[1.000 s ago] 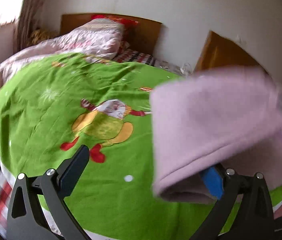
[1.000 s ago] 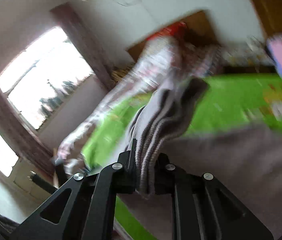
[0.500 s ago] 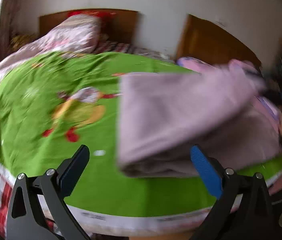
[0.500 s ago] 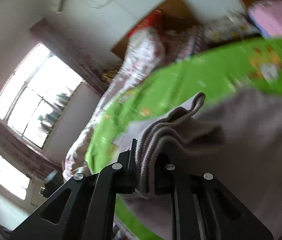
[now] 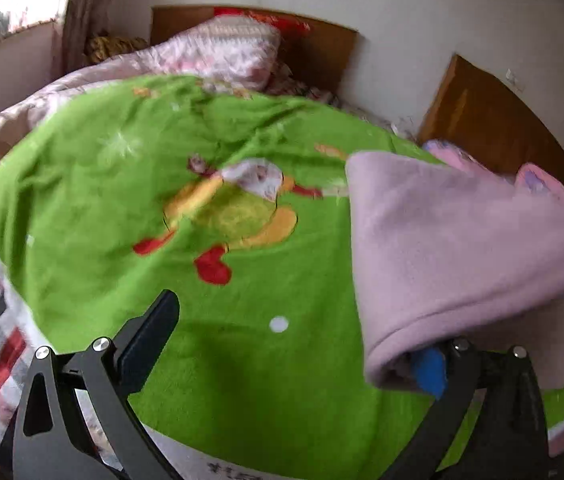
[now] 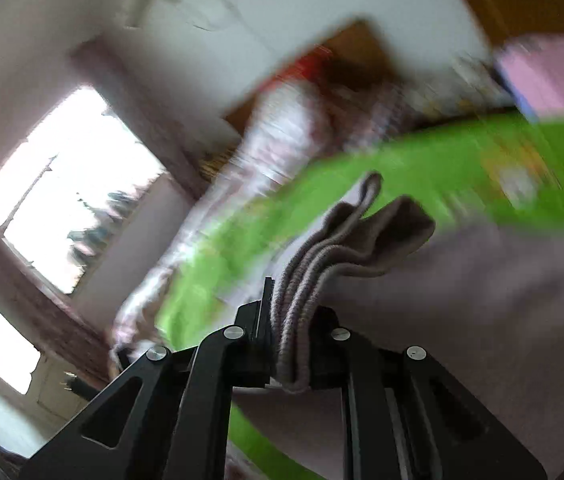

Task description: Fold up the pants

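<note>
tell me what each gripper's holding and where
The right gripper is shut on the pants at a bunched, ribbed edge. The left gripper is open, holding nothing.

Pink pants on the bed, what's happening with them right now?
A person with two handheld grippers is folding the pink pants over a green blanket on a bed. The right gripper is clamped on a bunched ribbed edge of the fabric. The left gripper is open, with a folded end of the pants draped over its blue-padded finger.

Bare green blanket (image 5: 94, 208) leftward, pants (image 5: 462, 248) draped across right side
</note>
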`<state>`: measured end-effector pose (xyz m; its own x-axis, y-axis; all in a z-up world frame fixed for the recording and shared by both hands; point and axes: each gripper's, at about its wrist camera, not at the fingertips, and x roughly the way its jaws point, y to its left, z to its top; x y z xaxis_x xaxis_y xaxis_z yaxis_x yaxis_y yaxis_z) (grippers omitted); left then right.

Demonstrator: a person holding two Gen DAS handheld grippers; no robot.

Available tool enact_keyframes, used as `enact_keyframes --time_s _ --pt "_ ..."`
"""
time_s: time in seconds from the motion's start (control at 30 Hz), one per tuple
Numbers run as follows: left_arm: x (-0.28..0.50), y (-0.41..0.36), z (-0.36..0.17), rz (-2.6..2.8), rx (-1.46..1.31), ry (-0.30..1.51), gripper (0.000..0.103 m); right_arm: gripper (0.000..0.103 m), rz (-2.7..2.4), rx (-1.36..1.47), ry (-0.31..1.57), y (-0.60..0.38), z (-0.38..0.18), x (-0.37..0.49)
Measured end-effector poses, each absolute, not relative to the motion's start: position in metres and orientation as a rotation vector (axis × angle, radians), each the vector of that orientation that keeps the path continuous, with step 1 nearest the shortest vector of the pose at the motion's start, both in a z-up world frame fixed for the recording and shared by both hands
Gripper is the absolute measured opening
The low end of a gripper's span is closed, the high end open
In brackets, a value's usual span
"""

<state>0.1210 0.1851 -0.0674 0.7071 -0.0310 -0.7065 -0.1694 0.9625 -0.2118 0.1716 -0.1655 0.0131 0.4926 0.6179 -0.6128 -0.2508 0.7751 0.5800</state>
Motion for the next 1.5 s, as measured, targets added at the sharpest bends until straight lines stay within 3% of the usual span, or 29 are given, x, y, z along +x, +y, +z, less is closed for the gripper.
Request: enact_keyframes --time_s 0.07,0.1,0.23,0.57,0.7,0.73,0.93,1.0,1.07,1.1,1.23,1.4,1.5 --pt "0.119 0.174 -0.072 0.093 -0.182 0.766 0.102 0.013 0.502 0.507 1.045 -0.172 -0.042 0.169" --pt "0.118 0.17 -0.073 0.102 -0.162 0.758 0.102 0.012 0.525 0.562 1.008 -0.178 -0.051 0.164" --pt "0.123 0.182 -0.071 0.082 -0.196 0.75 0.102 0.012 0.532 0.455 0.983 -0.167 -0.036 0.167" --pt "0.113 0.199 -0.068 0.071 -0.401 0.661 0.102 0.012 0.638 0.515 0.917 -0.162 -0.018 0.165" --pt "0.113 0.188 -0.07 0.086 -0.29 0.67 0.102 0.012 0.572 0.504 1.034 -0.164 -0.046 0.172" --pt "0.113 0.184 -0.071 0.094 -0.249 0.677 0.102 0.008 0.567 0.533 1.056 -0.169 -0.057 0.172" --pt "0.113 0.176 -0.07 0.075 -0.096 0.781 0.102 0.008 0.539 0.491 1.047 -0.169 -0.05 0.167" --pt "0.109 0.18 -0.067 0.035 -0.089 0.807 0.102 0.017 0.524 0.456 1.046 -0.168 -0.042 0.164" --pt "0.102 0.181 -0.062 0.002 -0.059 0.824 0.102 0.037 0.513 0.421 1.042 -0.17 -0.034 0.16" --pt "0.095 0.178 -0.058 -0.008 -0.001 0.832 0.102 0.041 0.492 0.388 1.03 -0.174 -0.03 0.157" --pt "0.076 0.168 -0.029 -0.018 0.143 0.778 0.101 0.041 0.415 0.198 0.923 -0.174 0.002 0.148" --pt "0.097 0.163 0.037 -0.191 -0.194 0.504 0.101 0.041 0.511 0.014 0.816 -0.125 0.024 0.156" --pt "0.14 0.122 0.013 -0.251 -0.143 0.625 0.101 0.041 0.591 -0.112 0.842 -0.084 0.014 0.155"
